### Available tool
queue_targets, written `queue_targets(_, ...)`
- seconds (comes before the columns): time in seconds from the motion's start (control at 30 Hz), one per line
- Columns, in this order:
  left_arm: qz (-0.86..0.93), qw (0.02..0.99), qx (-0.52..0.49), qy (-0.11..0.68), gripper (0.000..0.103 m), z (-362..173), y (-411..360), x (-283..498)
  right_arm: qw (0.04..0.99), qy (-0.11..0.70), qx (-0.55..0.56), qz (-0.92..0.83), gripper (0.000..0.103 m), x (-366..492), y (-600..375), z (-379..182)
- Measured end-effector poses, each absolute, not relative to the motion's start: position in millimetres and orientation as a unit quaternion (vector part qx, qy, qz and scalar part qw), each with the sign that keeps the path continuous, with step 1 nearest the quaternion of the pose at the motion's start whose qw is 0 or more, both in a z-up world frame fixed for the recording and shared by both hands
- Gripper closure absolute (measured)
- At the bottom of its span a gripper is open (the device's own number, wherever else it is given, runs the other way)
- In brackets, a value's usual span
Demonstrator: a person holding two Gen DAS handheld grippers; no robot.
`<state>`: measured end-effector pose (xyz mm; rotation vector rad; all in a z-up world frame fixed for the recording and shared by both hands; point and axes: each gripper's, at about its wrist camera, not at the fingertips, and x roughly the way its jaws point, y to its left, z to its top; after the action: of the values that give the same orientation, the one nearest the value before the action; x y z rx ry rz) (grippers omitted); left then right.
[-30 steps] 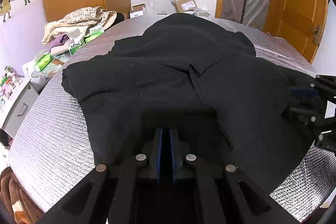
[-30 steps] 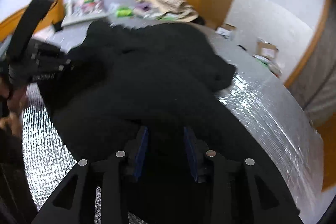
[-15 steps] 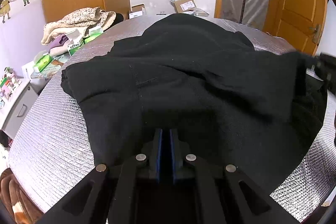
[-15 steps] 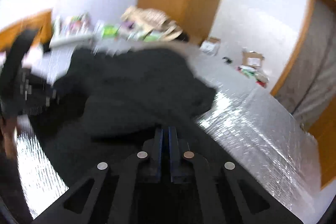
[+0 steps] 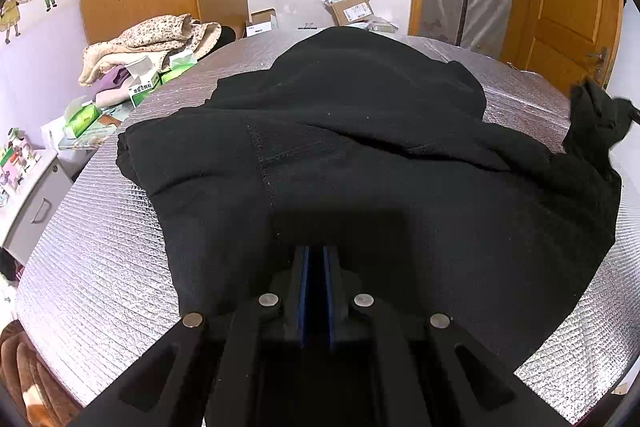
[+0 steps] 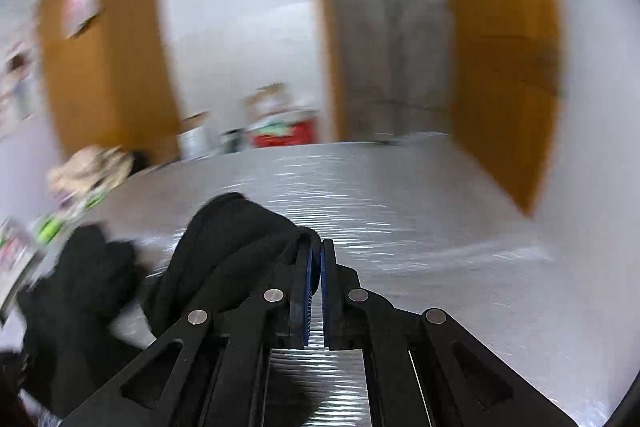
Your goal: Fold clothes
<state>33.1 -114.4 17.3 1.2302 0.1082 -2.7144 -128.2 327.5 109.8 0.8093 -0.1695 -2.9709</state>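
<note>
Pinching black garment (image 6: 224, 247): both grippers

Black garment (image 5: 360, 163) lies rumpled across the silver surface (one corner lifted).

On my left view the black garment (image 5: 360, 155) covers most of the table (image 5: 92, 259), leaving bare silver strips down the left edge and at the near right corner. Boxes and a heap of blankets (image 5: 148, 43) crowd the far left rim. On my right view the table (image 6: 420, 219) lies open ahead and to the right; a wooden door (image 6: 504, 59) stands beyond.
</note>
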Motion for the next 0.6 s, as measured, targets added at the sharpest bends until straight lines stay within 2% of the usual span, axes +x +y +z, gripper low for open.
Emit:
queue_targets(0.17, -0.907, 0.076, 0.412, 0.033, 0.096, 18, -115, 31, -0.082, -0.089, 0.257, -0.959, 0.099, -111, 396, 109)
queue_targets(0.3, -0.907, 0.062, 0.414, 0.032, 0.096, 18, -118, 31, -0.14, -0.102, 0.262, -0.95, 0.099, -97, 432, 105)
queue_targets(0.43, -0.905, 0.047, 0.42, 0.046, 0.096, 20, -123, 30, -0.168, -0.096, 0.314, -0.929, 0.097, -91, 457, 88)
queue_targets(0.5, -0.903, 0.044, 0.42, 0.079, 0.096, 24, -130, 33, -0.177, -0.097, 0.342, -0.918, 0.093, -93, 461, 76)
queue_targets(0.57, -0.91, 0.042, 0.401, 0.101, 0.096, 32, -137, 42, -0.196, -0.102, 0.333, -0.917, 0.084, -85, 461, 74)
queue_targets(0.6, -0.913, 0.041, 0.391, 0.111, 0.096, 37, -140, 47, -0.203, -0.106, 0.325, -0.918, 0.083, -79, 462, 74)
